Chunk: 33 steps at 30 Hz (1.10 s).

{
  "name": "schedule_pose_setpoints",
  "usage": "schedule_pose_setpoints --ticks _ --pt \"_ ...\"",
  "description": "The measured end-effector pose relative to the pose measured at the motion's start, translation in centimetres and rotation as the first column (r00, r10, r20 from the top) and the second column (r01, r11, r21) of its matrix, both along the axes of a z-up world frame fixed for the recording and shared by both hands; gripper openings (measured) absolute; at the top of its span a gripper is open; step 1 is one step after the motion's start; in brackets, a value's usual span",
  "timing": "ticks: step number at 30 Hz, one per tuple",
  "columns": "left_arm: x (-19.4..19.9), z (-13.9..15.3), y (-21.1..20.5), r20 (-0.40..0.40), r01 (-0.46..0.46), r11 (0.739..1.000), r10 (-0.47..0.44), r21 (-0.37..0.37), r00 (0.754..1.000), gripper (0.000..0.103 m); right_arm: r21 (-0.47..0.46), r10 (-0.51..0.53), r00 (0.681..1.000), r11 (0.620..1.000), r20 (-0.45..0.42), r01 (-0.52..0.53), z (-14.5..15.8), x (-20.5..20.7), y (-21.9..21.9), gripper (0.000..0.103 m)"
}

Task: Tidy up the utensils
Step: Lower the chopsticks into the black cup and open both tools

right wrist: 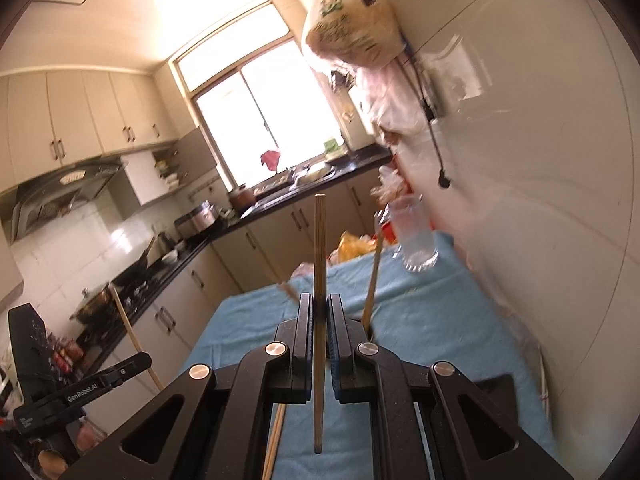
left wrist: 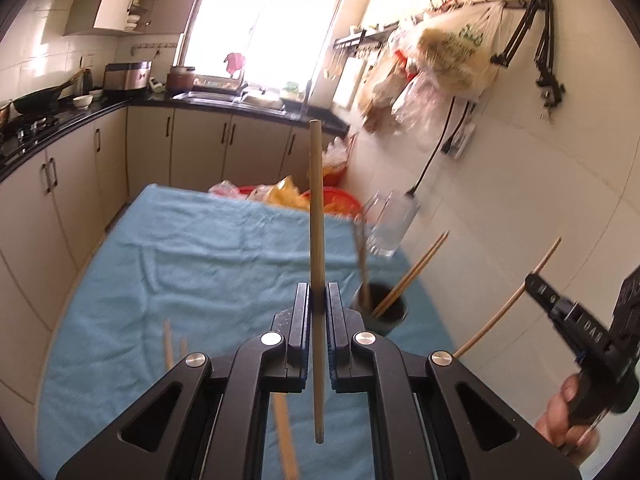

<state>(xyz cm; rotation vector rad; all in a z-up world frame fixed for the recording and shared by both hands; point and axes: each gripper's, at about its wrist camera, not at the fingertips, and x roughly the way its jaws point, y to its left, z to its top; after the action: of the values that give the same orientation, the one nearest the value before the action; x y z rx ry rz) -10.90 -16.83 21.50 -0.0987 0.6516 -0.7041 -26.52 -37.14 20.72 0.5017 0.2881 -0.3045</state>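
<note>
Both grippers clamp a chopstick apiece above the blue towel (left wrist: 180,264).

Left gripper (left wrist: 319,300) pinches one upright chopstick (left wrist: 316,208); right gripper (right wrist: 319,312) pinches another chopstick (right wrist: 319,264), tilted beside the tiled wall (right wrist: 540,200). Ahead stands a dark holder cup (left wrist: 390,314) with more chopsticks leaning in it, a clear glass (left wrist: 390,226) just beyond. Loose chopsticks (left wrist: 167,342) lie on the towel, blurred.

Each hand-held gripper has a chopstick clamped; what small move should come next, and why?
Probably carry the left hand-held gripper and its chopstick over the dark cup, which already holds chopsticks, then tip it in. More still lie loose on the blue cloth.
</note>
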Motion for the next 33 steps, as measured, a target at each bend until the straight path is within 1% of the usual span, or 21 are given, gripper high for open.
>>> schedule_pose_setpoints --ticks 4,7,11,15,18,22,29,33 --pt "1.4 2.3 -3.1 0.018 0.014 0.998 -0.012 -0.06 1.0 0.007 0.008 -0.046 0.998 0.999 0.033 0.046 1.6 0.4 -1.9 0.007" --pt "2.4 3.4 -5.2 0.032 0.023 0.995 -0.02 -0.1 0.999 0.007 0.01 -0.073 0.996 0.997 0.058 0.073 2.7 0.9 -3.1 0.007" --pt "3.8 3.5 -8.4 0.041 0.018 0.993 -0.013 -0.119 0.999 0.007 0.012 -0.104 0.992 0.995 0.075 0.103 3.6 2.1 -4.8 0.007" --pt "5.4 2.3 -11.3 0.029 0.01 0.993 -0.007 -0.118 1.0 0.007 0.023 -0.11 0.993 0.994 0.053 0.109 2.9 3.9 -6.1 0.007" --pt "6.8 0.9 -13.0 0.01 0.002 0.994 -0.001 -0.108 1.0 0.007 0.036 -0.107 0.994 0.994 0.025 0.106 1.8 5.6 -7.1 0.007" --pt "8.0 -1.4 -14.8 -0.012 -0.003 0.997 0.002 -0.072 1.0 0.007 0.051 -0.097 0.995 0.994 -0.014 0.098 0.2 7.5 -8.4 0.007" --pt "8.7 -4.5 -15.8 -0.045 0.022 1.0 -0.023 -0.017 0.999 0.007 0.074 -0.059 0.993 0.995 -0.097 0.067 -3.0 10.1 -9.0 0.007" --pt "8.9 -5.1 -15.7 -0.068 0.032 0.999 -0.033 -0.011 0.997 0.008 0.1 -0.026 0.991 0.994 -0.13 0.039 -4.1 10.7 -8.9 0.009"
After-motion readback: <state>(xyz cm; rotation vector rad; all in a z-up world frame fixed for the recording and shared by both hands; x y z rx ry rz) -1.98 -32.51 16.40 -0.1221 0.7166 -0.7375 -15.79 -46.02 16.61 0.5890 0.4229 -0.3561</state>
